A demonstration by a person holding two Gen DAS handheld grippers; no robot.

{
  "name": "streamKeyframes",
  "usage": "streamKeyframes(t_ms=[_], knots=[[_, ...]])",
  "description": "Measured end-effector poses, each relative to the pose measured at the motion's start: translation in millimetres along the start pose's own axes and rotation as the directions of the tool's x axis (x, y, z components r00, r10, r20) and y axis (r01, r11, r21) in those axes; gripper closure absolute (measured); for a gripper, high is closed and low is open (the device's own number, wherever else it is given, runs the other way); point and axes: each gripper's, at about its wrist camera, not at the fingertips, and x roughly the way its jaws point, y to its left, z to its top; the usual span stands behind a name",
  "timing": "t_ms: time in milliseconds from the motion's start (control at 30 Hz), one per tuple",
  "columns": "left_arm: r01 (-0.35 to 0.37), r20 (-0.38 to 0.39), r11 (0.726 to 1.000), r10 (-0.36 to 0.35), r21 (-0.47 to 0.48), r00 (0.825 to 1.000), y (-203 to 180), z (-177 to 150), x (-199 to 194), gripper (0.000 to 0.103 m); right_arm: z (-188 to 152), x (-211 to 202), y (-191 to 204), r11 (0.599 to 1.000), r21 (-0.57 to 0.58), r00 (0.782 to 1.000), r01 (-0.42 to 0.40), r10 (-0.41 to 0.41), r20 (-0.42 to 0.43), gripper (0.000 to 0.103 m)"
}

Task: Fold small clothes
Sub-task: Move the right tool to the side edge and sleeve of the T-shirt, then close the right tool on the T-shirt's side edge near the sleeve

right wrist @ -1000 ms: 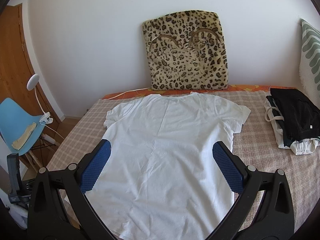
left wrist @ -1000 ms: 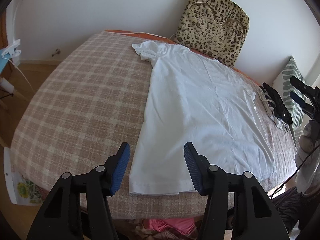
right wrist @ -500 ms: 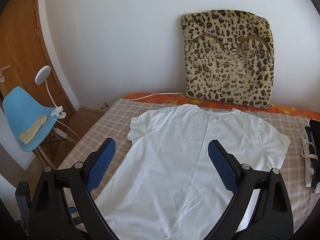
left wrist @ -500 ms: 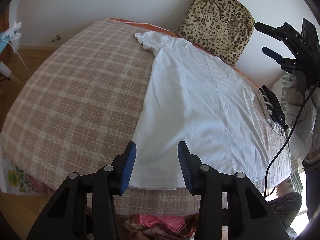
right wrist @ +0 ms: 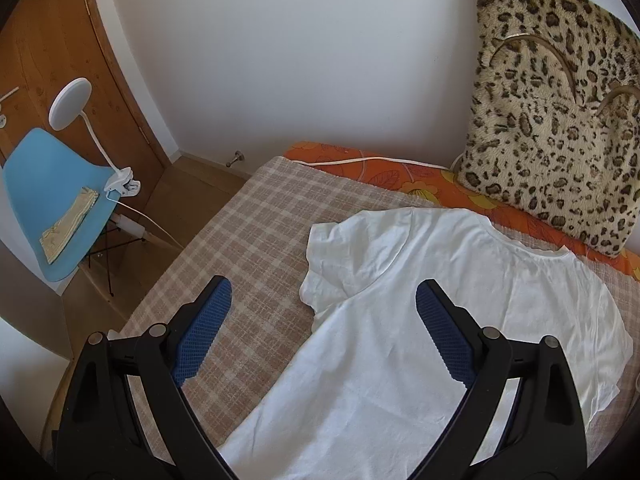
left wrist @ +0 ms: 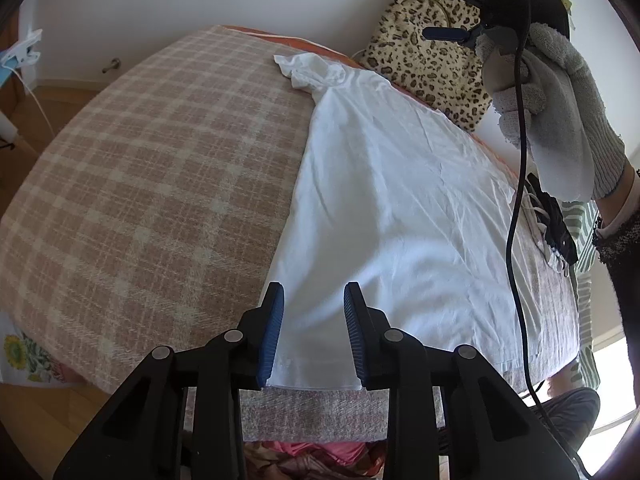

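Observation:
A white T-shirt (left wrist: 400,208) lies flat on a pink plaid bed cover (left wrist: 140,184), neck toward the wall. My left gripper (left wrist: 314,304) is open, its jaws narrowed, just above the shirt's near left hem corner. My right gripper (right wrist: 324,292) is open wide and empty, above the shirt's left sleeve (right wrist: 340,256); the rest of the T-shirt (right wrist: 460,320) spreads to the right. The right gripper (left wrist: 444,8) and the gloved hand holding it also show at the top right of the left wrist view.
A leopard-print cushion (right wrist: 560,120) leans on the wall behind the shirt. A pile of dark and white clothes (left wrist: 556,224) lies at the bed's right side. A blue chair (right wrist: 52,200) with a clip lamp (right wrist: 72,100) stands left of the bed. A cable (left wrist: 520,200) hangs from the right gripper.
My left gripper has narrowed its jaws and moved in over the hem corner. My right gripper has swung left and forward, from over the shirt's middle to over the left sleeve.

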Motion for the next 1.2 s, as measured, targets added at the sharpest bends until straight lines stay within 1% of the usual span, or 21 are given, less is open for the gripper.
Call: streamKeyframes(t_ms=[100,233,333,400,567,667,767,867,967,1033,1067,1100,1200], knots=[[0.000,-0.009,1.000,0.000,-0.014,1.000,5,-1,3,0.075,9,27,2,1.000,0.013,0.998,-0.022,0.023,-0.050,0.007],[-0.005,-0.014,0.999,0.005,-0.040,1.000,11,-1,3,0.075,15,64,9,0.999,0.022,0.994,-0.027,0.029,-0.102,0.008],[-0.030,-0.015,0.999,0.030,-0.034,0.999,14,-1,5,0.075,19,92,19,1.000,-0.007,0.991,-0.006,0.005,-0.133,0.014],[-0.026,-0.026,0.998,0.025,-0.048,0.999,18,-3,7,0.075,20,111,24,1.000,-0.025,0.988,0.002,-0.006,-0.157,0.021],[-0.016,-0.044,0.998,0.013,-0.066,0.999,27,-5,9,0.075,26,150,33,0.999,-0.046,0.979,0.021,-0.030,-0.199,0.032],[0.000,-0.057,0.996,-0.005,-0.089,0.998,33,-8,11,0.075,27,172,35,0.997,-0.060,0.971,0.051,-0.063,-0.230,0.040],[0.015,-0.051,0.996,-0.020,-0.088,0.998,30,-9,12,0.075,26,188,37,0.995,-0.073,0.963,0.069,-0.086,-0.255,0.046],[0.022,-0.054,0.997,-0.026,-0.071,0.998,26,-9,14,0.075,26,200,39,0.987,-0.112,0.956,0.112,-0.137,-0.258,0.048],[0.035,-0.040,0.996,-0.038,-0.076,0.998,26,-10,13,0.075,26,210,34,0.983,-0.117,0.948,0.139,-0.166,-0.273,0.048],[0.054,-0.027,0.994,-0.057,-0.090,0.998,29,-11,13,0.075,26,219,30,0.978,-0.122,0.936,0.170,-0.199,-0.289,0.050],[0.059,-0.022,0.994,-0.062,-0.093,0.998,30,-11,13,0.075,25,223,28,0.975,-0.127,0.930,0.183,-0.213,-0.299,0.053],[0.061,-0.019,0.994,-0.063,-0.092,0.998,30,-11,13,0.075,25,225,27,0.973,-0.132,0.927,0.190,-0.222,-0.301,0.054],[0.063,-0.015,0.996,-0.064,-0.066,0.998,28,-10,15,0.075,28,227,27,0.970,-0.143,0.927,0.198,-0.233,-0.294,0.056]])
